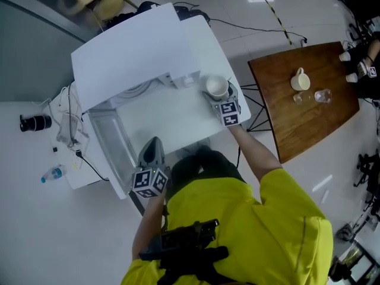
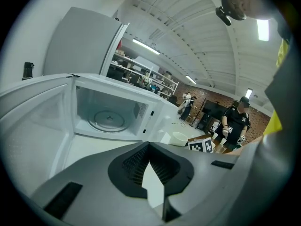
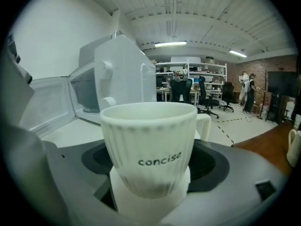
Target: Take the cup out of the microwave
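Observation:
A white ribbed cup printed "concise" sits between the jaws of my right gripper, which is shut on it. The cup is outside the white microwave, over the white table by the microwave's front right corner. The microwave door stands open to the left. In the left gripper view the cavity holds only its glass turntable. My left gripper hovers over the table's near edge, shut with nothing in it. That view also shows the cup off to the right.
A wooden table stands to the right with a white mug and a small glass. A water bottle, a black cylinder and cables lie on the floor at left. Another person stands beyond.

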